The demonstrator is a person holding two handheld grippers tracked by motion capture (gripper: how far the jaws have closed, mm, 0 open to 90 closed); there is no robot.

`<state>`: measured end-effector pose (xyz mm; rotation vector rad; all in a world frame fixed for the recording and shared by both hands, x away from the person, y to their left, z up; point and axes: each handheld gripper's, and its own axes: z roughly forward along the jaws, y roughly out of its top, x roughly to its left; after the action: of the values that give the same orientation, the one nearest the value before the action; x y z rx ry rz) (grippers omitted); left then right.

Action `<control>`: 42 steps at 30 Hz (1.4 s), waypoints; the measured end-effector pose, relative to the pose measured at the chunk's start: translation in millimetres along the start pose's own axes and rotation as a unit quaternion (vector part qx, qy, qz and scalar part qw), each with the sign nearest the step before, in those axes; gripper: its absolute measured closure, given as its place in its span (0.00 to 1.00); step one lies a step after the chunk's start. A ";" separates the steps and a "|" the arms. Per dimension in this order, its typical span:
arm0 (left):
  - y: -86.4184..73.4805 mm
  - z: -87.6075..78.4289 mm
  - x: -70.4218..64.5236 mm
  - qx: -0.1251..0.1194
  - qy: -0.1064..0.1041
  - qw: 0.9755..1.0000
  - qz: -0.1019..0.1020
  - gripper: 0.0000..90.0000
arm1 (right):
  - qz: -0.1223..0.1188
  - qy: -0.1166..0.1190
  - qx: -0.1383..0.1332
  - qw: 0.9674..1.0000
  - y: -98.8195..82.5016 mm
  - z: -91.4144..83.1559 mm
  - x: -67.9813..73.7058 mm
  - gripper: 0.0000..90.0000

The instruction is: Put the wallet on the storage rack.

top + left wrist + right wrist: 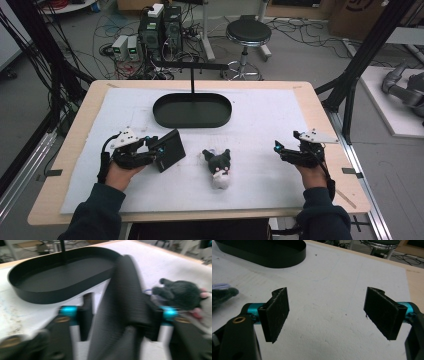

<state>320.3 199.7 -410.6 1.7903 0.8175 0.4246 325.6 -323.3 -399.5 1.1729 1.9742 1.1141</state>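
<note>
My left gripper [159, 150] holds black wallet [169, 149], jaws part-open, clamped across its width. View blurred; grip sits near edge, so wallet could twist or slip on way to black tray [192, 111]. Plush toy [218, 165] lies mid-mat, may get knocked. My right gripper [278, 147] rests wide open, empty, touching nothing.

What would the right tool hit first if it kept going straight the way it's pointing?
Probably nothing soon: the right tool stands open over the bare white mat. The black oval tray lies off to one side of its line, though depth is hard to judge.
</note>
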 end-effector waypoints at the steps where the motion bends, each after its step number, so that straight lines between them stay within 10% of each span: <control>1: 0.0 0.0 0.0 0.000 0.000 1.000 0.000 0.72 | 0.001 0.000 0.000 1.000 -0.2 0.1 0.0 0.23; 9: 3.9 -13.6 21.4 -0.038 0.055 0.995 -0.070 0.85 | -0.001 0.002 -0.002 1.000 1.1 0.3 1.8 0.23; 17: 36.7 -12.4 41.8 -0.120 0.107 0.987 -0.026 0.85 | 0.013 0.006 -0.010 1.000 1.6 0.9 -3.4 0.23; 23: 64.1 4.7 59.6 -0.121 0.146 0.982 -0.015 0.85 | 0.013 0.011 -0.010 1.000 2.3 3.3 -3.3 0.23; 42: 59.0 75.2 94.0 -0.076 0.171 0.982 -0.026 0.85 | 0.025 0.013 -0.014 1.000 1.3 2.5 -7.5 0.23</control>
<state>453.2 203.5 -392.7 1.5725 1.0376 0.7552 331.4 -328.8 -399.1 1.2042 1.9521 1.1838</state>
